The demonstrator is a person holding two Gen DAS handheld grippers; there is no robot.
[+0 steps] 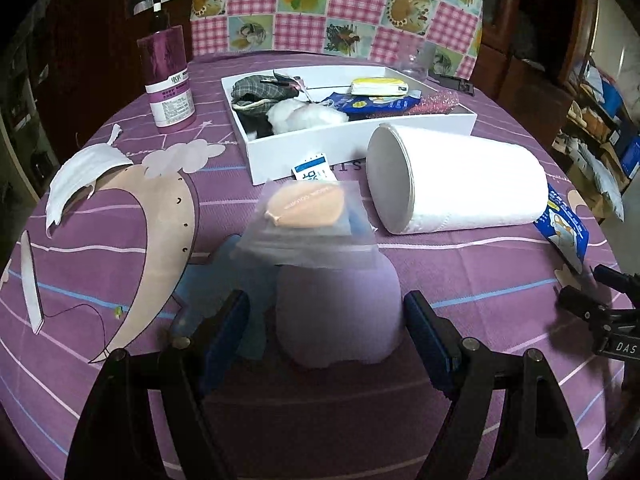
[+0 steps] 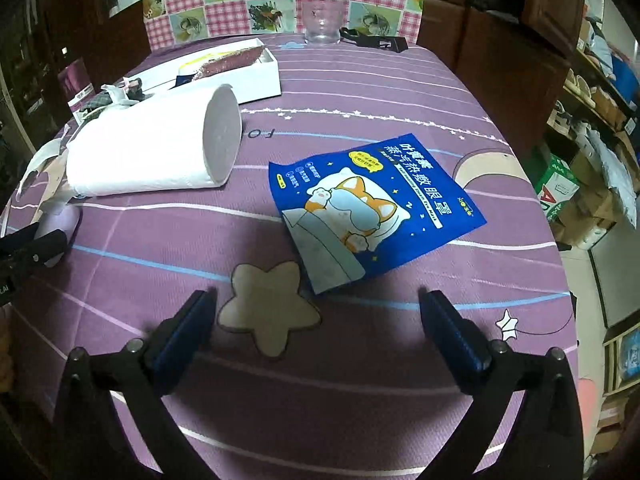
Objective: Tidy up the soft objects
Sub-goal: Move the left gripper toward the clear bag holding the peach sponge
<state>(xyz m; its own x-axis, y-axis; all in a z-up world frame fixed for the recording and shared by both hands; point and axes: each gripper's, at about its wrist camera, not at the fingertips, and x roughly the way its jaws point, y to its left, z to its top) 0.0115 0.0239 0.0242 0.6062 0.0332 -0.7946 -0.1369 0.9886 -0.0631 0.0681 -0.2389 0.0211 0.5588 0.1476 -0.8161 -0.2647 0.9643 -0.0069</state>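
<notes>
Where the purple printed cloth covers the desk (image 1: 480,264), items run left to right as follows: a crumpled white face mask (image 1: 80,176) at the left edge; a pink pump bottle (image 1: 168,76) standing behind it; a white tray (image 1: 360,136) at centre back holding grey plaid fabric, white cotton, a yellow-and-white pack and a blue packet; a clear pouch with a peach sponge (image 1: 304,210) just in front of the tray; a lilac soft object (image 1: 340,312) nearest the camera, the pouch's near edge overlapping it. The left hand-held gripper (image 1: 328,320) stands wide, its blue pads either side of the lilac object with a gap on each side. A white paper roll (image 1: 460,184) lies on its side right of the pouch. A blue eye-mask packet (image 2: 376,208) lies flat further right. The right hand-held gripper (image 2: 316,316) is fully spread with nothing between its pads, over a beige star print, the packet's near corner just beyond. A clear glass jar (image 2: 322,26) stands at the far edge. Behind: a chair draped in pink checked floral fabric (image 1: 320,4); dark wooden cabinets; shelves of boxes at right.
</notes>
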